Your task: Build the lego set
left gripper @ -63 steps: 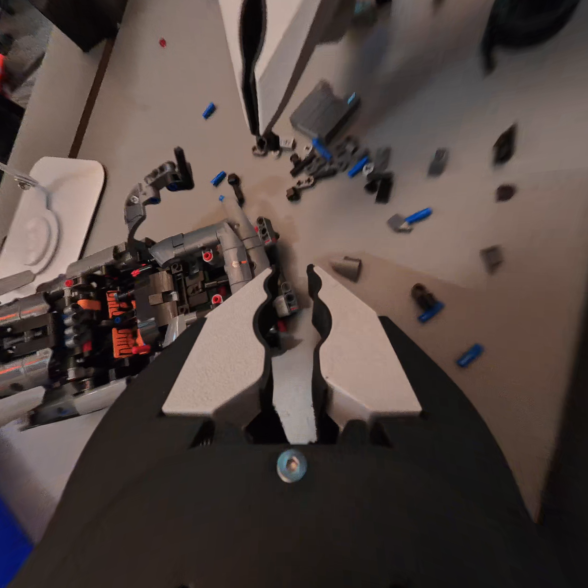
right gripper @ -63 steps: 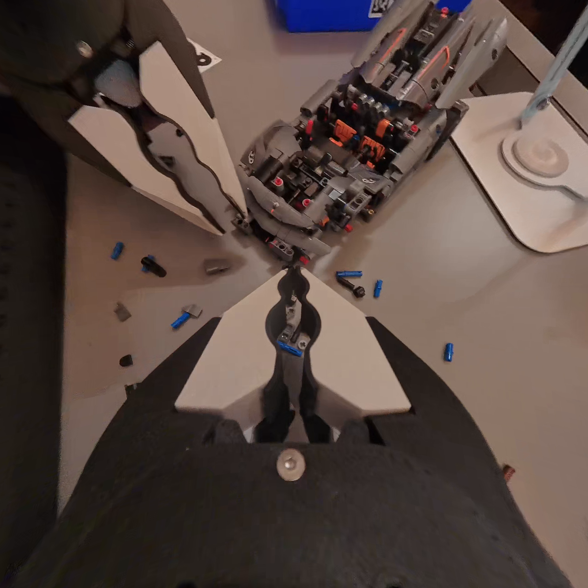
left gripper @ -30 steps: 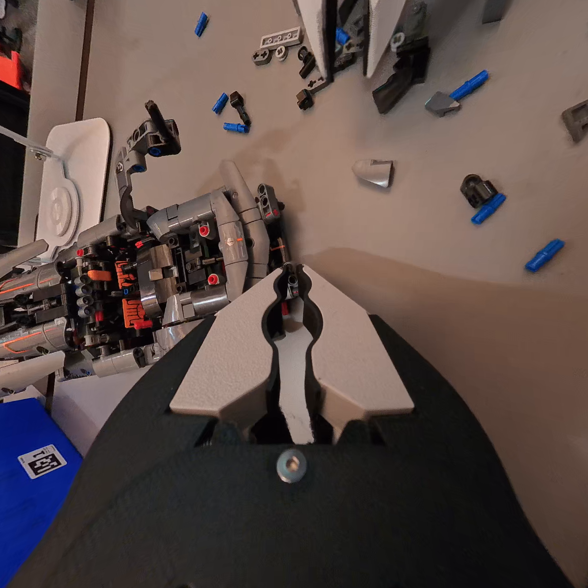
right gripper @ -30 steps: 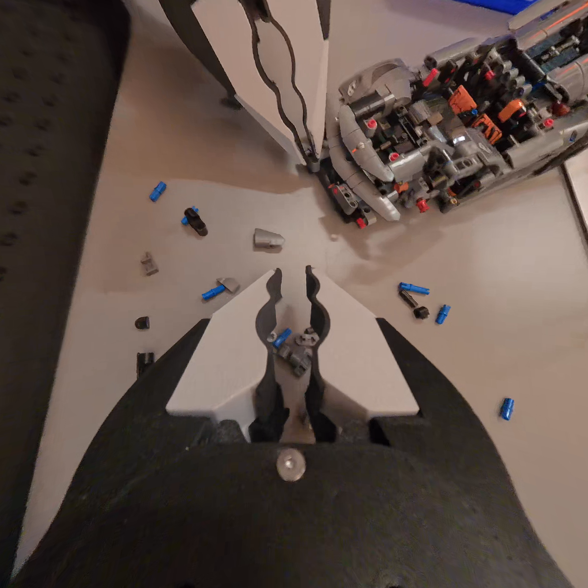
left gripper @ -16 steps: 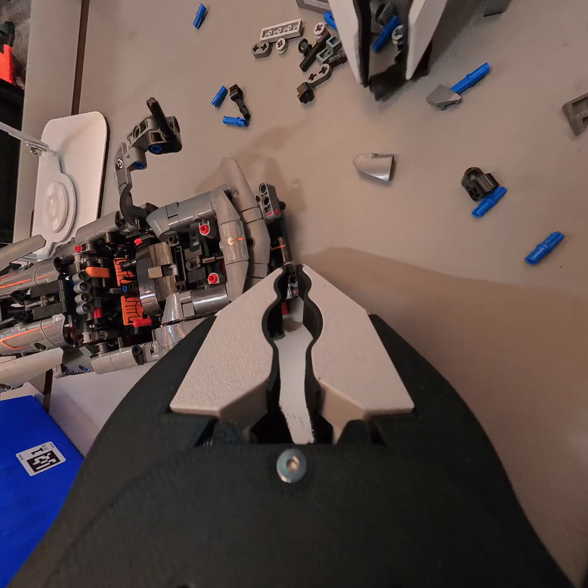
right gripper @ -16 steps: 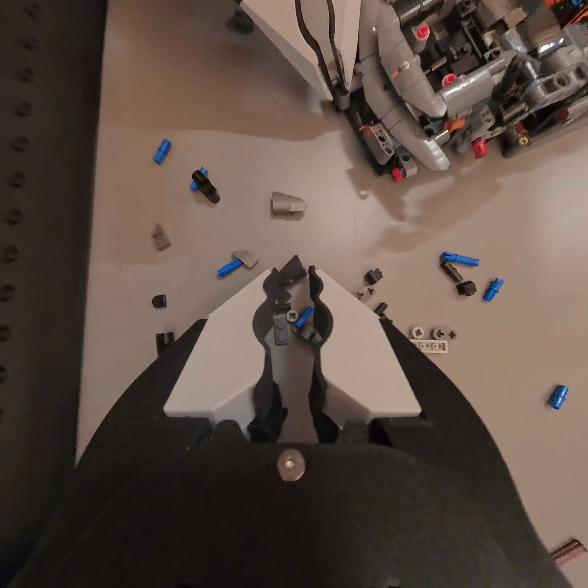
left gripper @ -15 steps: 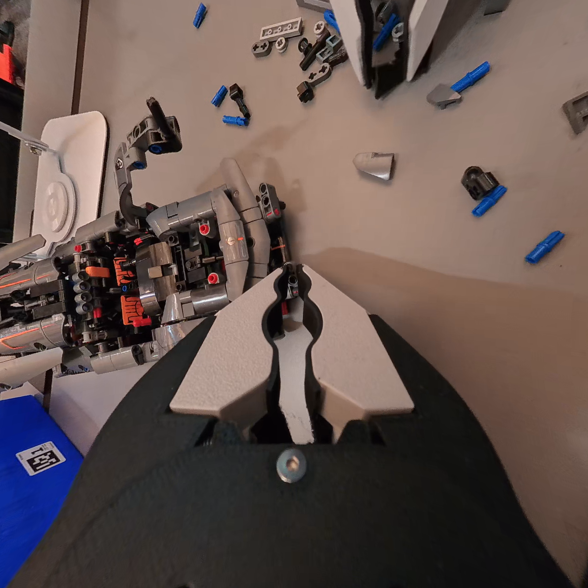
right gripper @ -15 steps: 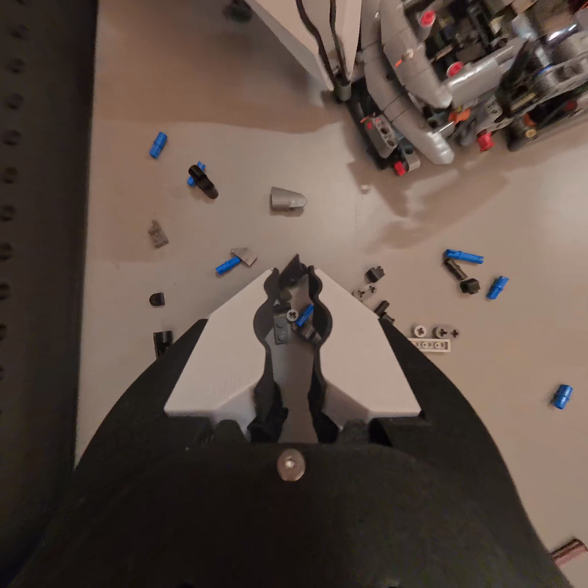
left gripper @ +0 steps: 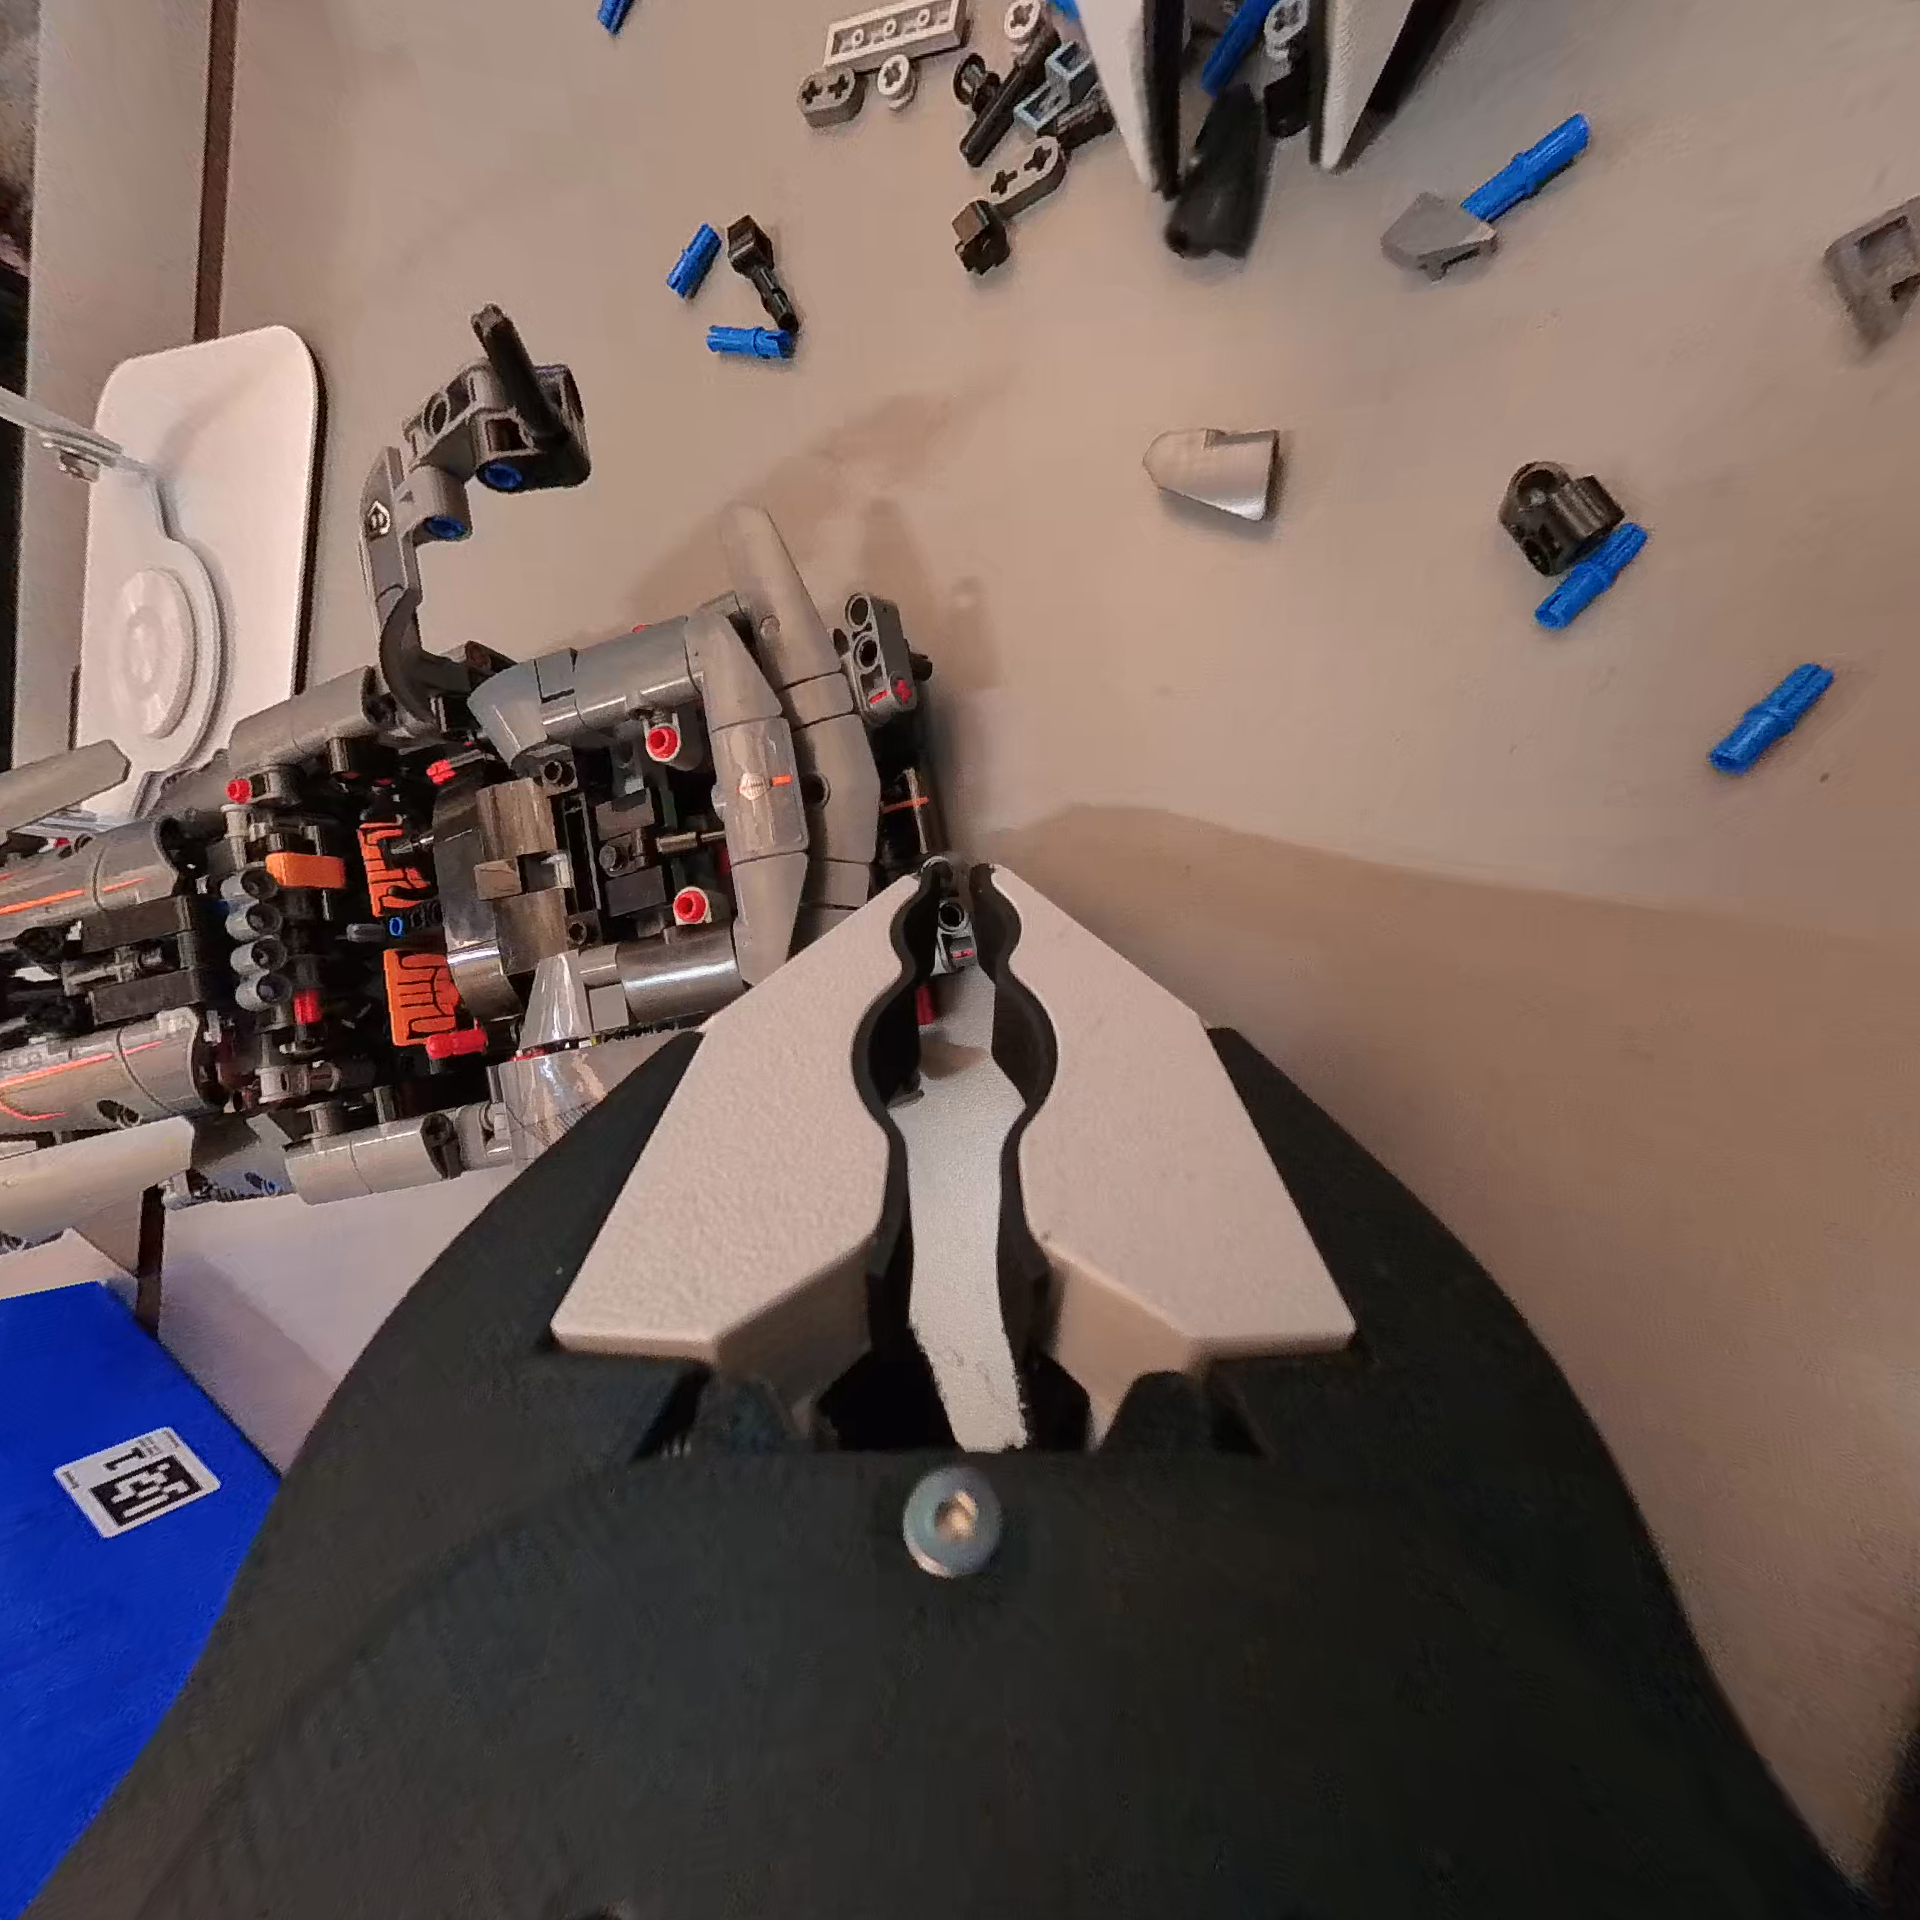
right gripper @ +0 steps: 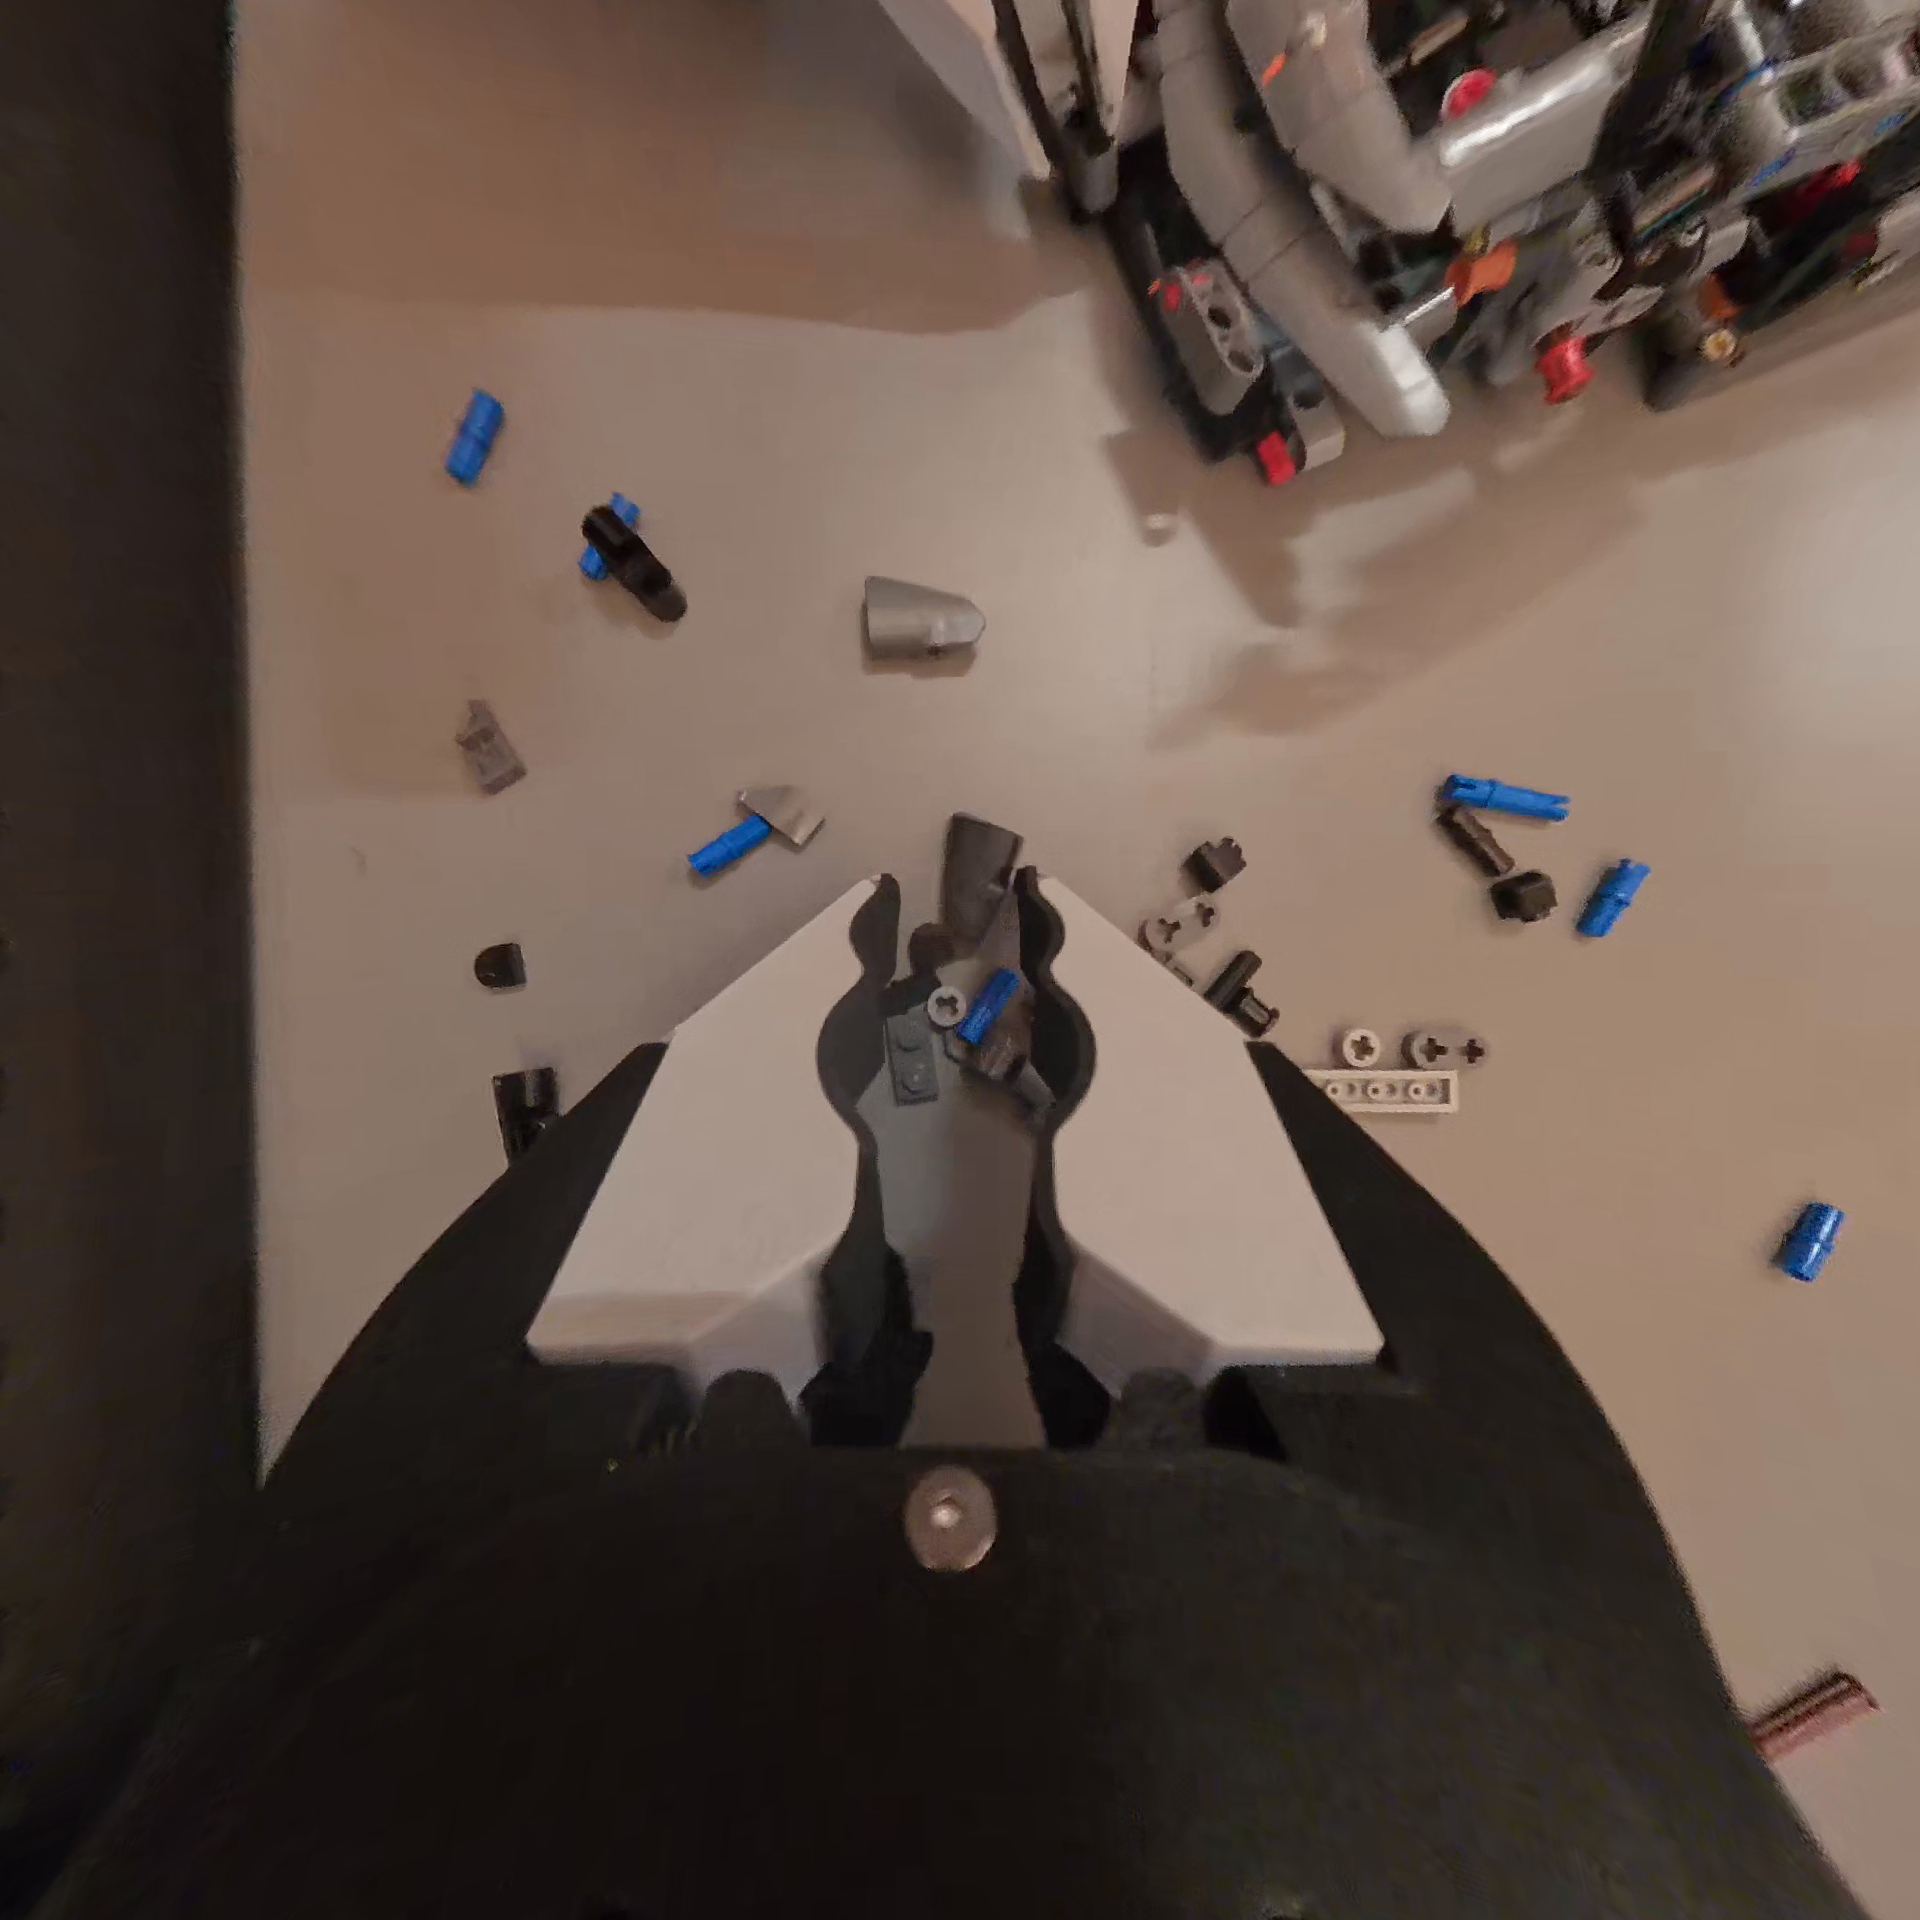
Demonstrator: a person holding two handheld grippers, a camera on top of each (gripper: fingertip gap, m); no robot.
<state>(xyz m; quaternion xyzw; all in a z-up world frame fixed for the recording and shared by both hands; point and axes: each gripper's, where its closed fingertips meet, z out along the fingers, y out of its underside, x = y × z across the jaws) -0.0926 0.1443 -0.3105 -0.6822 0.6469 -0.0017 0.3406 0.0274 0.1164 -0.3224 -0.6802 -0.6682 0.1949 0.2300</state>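
Around the lego model, clamped by the left tongs, loose pieces crowd the right tongs, tips slightly apart.

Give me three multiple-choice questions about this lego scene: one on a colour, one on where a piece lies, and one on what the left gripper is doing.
1. What colour is the box at the table edge? A) red B) blue C) green
2. Where is the silver curved piece? A) on the table, apart from the lego model B) on top of the model C) inside the box
3. The left gripper is: A) wide open B) shut on the model's front corner C) out of view

1 B: a blue corner shows in the left wrist view.
2 A: it lies alone on bare table.
3 B: the jaws pinch a grey connector there.
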